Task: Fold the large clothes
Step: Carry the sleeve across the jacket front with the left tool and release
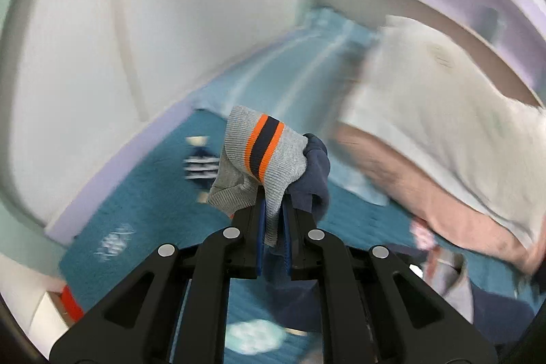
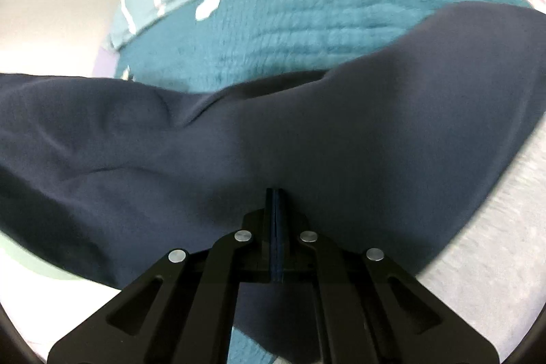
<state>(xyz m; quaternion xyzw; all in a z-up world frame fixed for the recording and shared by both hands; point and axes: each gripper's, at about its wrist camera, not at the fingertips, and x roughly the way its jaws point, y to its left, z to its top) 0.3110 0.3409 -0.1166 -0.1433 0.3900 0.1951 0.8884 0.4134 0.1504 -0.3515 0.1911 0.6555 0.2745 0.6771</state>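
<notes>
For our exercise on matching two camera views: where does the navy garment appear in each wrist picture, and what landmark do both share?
Left wrist: the navy garment bunches at centre with its grey striped cuff, clamped in the left gripper.
Right wrist: it spreads across the middle; the right gripper is shut over it.
Shared landmark: teal bedspread.

— Left wrist view: what is unreadable?
— Motion blur smears the person's arm (image 1: 426, 179) and the teal bedspread (image 1: 143, 193); its printed marks are illegible.
— Right wrist view?
— The navy garment (image 2: 273, 139) runs off both side edges, hiding the bedspread beneath.
</notes>
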